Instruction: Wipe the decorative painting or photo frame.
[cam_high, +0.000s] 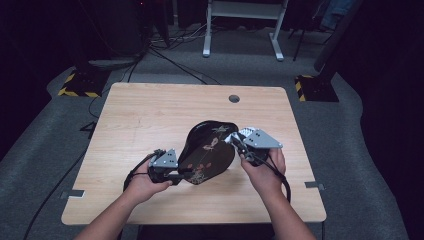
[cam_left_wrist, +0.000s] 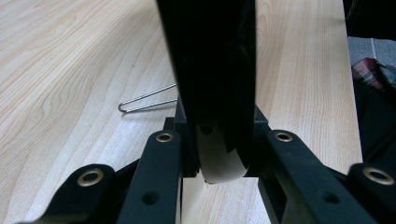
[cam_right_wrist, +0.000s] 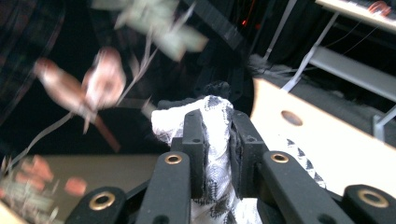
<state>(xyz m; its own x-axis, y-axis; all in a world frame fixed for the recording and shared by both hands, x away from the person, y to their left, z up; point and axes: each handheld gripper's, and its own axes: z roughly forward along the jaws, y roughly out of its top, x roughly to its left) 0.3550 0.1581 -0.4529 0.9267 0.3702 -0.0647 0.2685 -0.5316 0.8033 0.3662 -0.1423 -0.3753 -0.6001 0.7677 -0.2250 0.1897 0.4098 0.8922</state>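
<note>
Black tray (cam_high: 207, 150) with leaf and flower pattern, raised on edge and tilted, a little right of centre on the tabletop (cam_high: 140, 125). Lower end of tray toward the near-left, upper end toward the round cable hole (cam_high: 234, 98) near the far edge.

Left tongs (cam_high: 182, 176) at the tray's near-left end, pressed together on the rim; left hand (cam_high: 142, 184) just behind them. In the left gripper view, black tray edge (cam_left_wrist: 210, 70) standing between the two black jaws, pinched, with a pale curled strip (cam_left_wrist: 219, 161) at the base of the grip. Thin bent wire (cam_left_wrist: 147, 99) lying on the wood left of the tray edge, just beside it.

Right tongs (cam_high: 235, 142) at the tray's right side, right hand (cam_high: 265, 172) behind and below them. Pressed together on a white cloth with dark print (cam_right_wrist: 217, 154), seen between the jaws in the right gripper view; cloth bunched above and below the pads. Blurred tray face (cam_right_wrist: 93, 88) with reddish flowers close behind the cloth, contact between cloth and tray likely but too blurred to confirm.

White desk frame (cam_high: 242, 25) on grey floor well beyond the tray, past the far edge of the tabletop
</note>
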